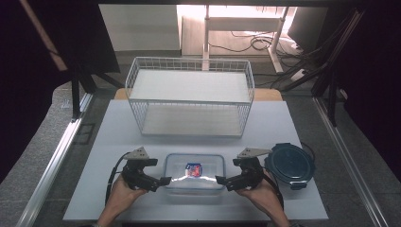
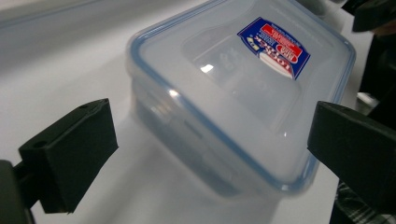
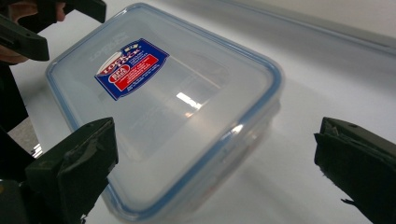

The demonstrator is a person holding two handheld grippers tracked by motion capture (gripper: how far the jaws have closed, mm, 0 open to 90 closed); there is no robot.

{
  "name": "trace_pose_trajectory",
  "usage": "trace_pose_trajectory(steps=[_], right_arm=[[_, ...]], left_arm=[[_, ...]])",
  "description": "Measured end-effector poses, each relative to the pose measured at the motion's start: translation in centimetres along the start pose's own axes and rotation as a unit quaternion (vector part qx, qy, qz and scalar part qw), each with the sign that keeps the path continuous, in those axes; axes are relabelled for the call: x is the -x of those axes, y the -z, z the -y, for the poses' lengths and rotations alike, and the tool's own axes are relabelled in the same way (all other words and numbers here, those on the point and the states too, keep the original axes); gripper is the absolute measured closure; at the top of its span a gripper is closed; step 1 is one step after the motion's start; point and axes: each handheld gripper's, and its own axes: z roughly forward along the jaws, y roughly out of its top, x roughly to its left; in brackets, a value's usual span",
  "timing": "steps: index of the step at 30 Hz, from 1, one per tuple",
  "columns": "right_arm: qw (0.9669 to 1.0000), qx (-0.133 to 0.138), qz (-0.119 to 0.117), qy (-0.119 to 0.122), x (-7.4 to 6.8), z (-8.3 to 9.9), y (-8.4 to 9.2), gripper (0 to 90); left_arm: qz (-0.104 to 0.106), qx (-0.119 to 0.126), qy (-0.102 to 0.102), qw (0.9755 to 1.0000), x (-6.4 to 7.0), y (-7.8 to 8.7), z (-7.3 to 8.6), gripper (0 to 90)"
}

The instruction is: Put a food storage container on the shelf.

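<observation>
White tabletop (image 1: pixel 118 142) from above: the clear lidded container (image 1: pixel 194 171) lies between my left gripper (image 1: pixel 163 180) and right gripper (image 1: pixel 219 179). Each gripper view shows my jaws spread wide, holding nothing; uneven closing could tilt the slippery box.

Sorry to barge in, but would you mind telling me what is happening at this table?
A person holds the left gripper and the right gripper at either end of a clear lidded container on the white table. Both sets of jaws are open, not gripping. A round dark lid lies to the right, a wire basket behind.
</observation>
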Motion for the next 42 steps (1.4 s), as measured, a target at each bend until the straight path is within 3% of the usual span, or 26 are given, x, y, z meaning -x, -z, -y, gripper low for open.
trace_pose_trajectory(steps=[5,7,8,9,11,12,13,14,17,18,19,22,23,24,25,27,32,33,42], right_arm=[[0.9991,-0.031,-0.024,-0.014,0.3,-0.1,-1.3,0.0],[0.9977,-0.042,-0.042,-0.032,0.5,0.2,-1.9,0.0],[0.9957,-0.047,-0.061,-0.052,0.7,0.4,-2.2,0.0],[0.9949,-0.051,-0.064,-0.059,0.8,0.5,-2.4,0.2],[0.9931,-0.057,-0.076,-0.068,0.8,0.6,-2.6,1.0],[0.9900,-0.065,-0.093,-0.084,0.8,0.8,-2.9,0.9],[0.9900,-0.065,-0.093,-0.084,0.8,0.8,-2.9,0.9],[0.9896,-0.065,-0.093,-0.088,0.7,0.8,-2.8,3.4],[0.9902,-0.062,-0.090,-0.086,0.7,0.8,-2.3,10.2],[0.9910,-0.058,-0.087,-0.083,0.7,0.8,-1.9,13.9],[0.9915,-0.052,-0.087,-0.082,0.6,0.9,-1.3,21.0],[0.9905,-0.042,-0.093,-0.092,0.7,1.1,-0.4,32.4],[0.9905,-0.042,-0.093,-0.092,0.7,1.1,-0.4,32.4],[0.9898,-0.038,-0.095,-0.099,0.8,1.1,-0.2,35.9],[0.9870,-0.028,-0.103,-0.120,1.0,1.4,0.4,43.7],[0.9855,-0.021,-0.105,-0.131,1.0,1.5,0.7,47.2],[0.9870,-0.011,-0.096,-0.128,0.7,1.4,1.4,52.5],[0.9888,-0.004,-0.088,-0.120,0.5,1.3,1.6,53.1],[0.9940,0.009,-0.063,-0.090,-0.1,0.9,2.0,52.5]], left_arm=[[0.028,-0.016,0.015,0.9994,-0.8,-1.5,0.2,0.0],[0.064,-0.015,0.045,0.9968,-1.4,-2.1,0.7,0.0],[0.090,-0.021,0.057,0.9941,-1.7,-2.4,0.9,0.0],[0.105,-0.030,0.064,0.9919,-1.7,-2.6,1.0,0.0],[0.105,-0.031,0.070,0.9915,-1.7,-2.6,1.0,0.0],[0.102,-0.028,0.072,0.9918,-1.5,-2.4,1.2,1.3],[0.102,-0.028,0.072,0.9918,-1.5,-2.4,1.2,3.0],[0.090,-0.022,0.065,0.9936,-1.1,-1.9,1.2,5.4],[0.089,-0.021,0.066,0.9936,-0.9,-1.3,1.4,10.6],[0.091,-0.015,0.073,0.9930,-0.9,-0.9,1.7,13.8],[0.098,-0.007,0.088,0.9913,-1.1,-0.4,1.9,23.5],[0.102,0.005,0.091,0.9906,-1.0,0.2,2.2,33.5],[0.102,0.005,0.091,0.9906,-1.0,0.2,2.2,36.0],[0.101,0.011,0.092,0.9906,-0.8,0.5,2.3,36.0],[0.099,0.015,0.093,0.9907,-0.7,0.7,2.4,40.9],[0.097,0.027,0.100,0.9899,-0.4,1.0,2.6,44.0],[0.093,0.044,0.096,0.9901,-0.3,1.4,2.3,51.9],[0.089,0.046,0.092,0.9907,-0.2,1.4,2.2,52.5],[0.078,0.051,0.098,0.9908,0.0,1.4,1.8,52.6]])
